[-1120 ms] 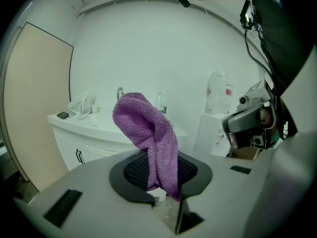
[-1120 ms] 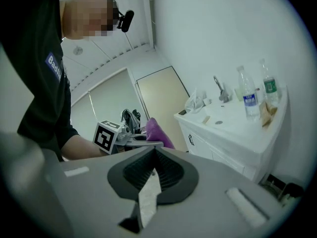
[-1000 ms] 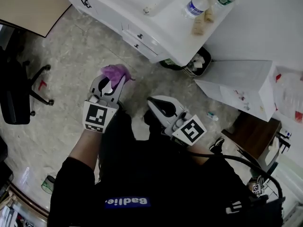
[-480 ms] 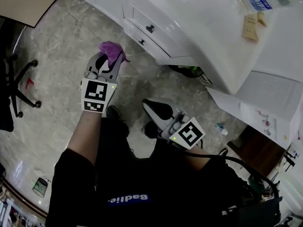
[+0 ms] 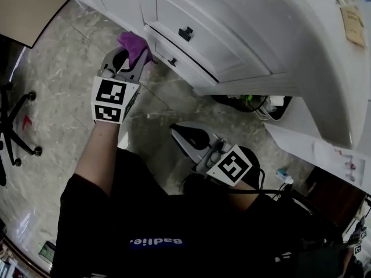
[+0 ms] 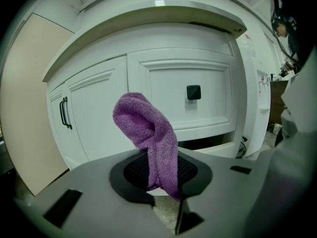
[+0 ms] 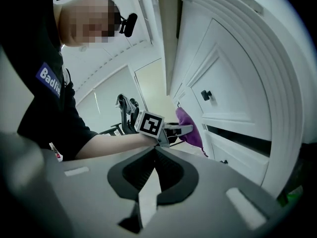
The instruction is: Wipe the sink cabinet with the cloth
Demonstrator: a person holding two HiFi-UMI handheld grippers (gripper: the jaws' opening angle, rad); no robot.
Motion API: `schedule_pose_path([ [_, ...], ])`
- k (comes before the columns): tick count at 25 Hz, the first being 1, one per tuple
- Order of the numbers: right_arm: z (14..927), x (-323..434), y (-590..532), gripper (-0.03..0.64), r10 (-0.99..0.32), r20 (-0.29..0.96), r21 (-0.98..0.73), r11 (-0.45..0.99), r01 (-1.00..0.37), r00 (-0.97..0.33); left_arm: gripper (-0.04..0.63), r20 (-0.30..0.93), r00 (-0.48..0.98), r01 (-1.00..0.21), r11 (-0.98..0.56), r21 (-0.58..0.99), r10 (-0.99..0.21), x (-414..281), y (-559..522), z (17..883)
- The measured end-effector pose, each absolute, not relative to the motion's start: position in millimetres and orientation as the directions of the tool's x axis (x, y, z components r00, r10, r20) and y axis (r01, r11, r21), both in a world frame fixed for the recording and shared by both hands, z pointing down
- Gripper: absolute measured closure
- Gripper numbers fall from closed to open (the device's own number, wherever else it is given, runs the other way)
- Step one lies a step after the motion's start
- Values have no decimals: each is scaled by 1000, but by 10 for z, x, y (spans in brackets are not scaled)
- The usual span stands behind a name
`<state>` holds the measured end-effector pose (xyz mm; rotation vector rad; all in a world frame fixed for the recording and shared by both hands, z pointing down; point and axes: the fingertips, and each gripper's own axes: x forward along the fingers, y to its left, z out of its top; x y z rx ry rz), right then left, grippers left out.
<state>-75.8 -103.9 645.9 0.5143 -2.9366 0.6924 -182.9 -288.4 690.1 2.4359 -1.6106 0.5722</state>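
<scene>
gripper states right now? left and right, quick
Left gripper: shut on the purple cloth.
Right gripper: shut, nothing between its jaws.

The cloth (image 5: 134, 43) is purple, the sink cabinet (image 5: 232, 16) white with black knobs (image 5: 185, 33), the floor (image 5: 52, 86) grey-veined.

**Premises: mixed washroom and office fit-out**

White panelled sink cabinet (image 5: 232, 45) with black knobs (image 5: 185, 33) indicates a washroom or home vanity. Marble-look floor (image 5: 58, 86). Waste bin (image 5: 277, 116) under the counter. A castered office chair (image 5: 36, 151) stands nearby; exact use undetermined.
</scene>
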Motion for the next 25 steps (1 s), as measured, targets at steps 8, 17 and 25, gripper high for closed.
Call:
schedule_pose_path([
  [8, 6549, -654, -1124, 615, -329, 122, -371, 860, -351, -936, 509, 474, 285, -900, -403, -168, -833, -1888, -3370, 7508],
  [17, 6552, -569, -1129, 615, -325, 121, -373, 861, -346, -938, 508, 471, 301, -904, -406, -137, -829, -1638, -3348, 7595],
  [25, 6462, -533, -1191, 615, -324, 88, -421, 845, -329, -942, 509, 475, 420, -852, -516, -88, -773, -982, -3030, 7552],
])
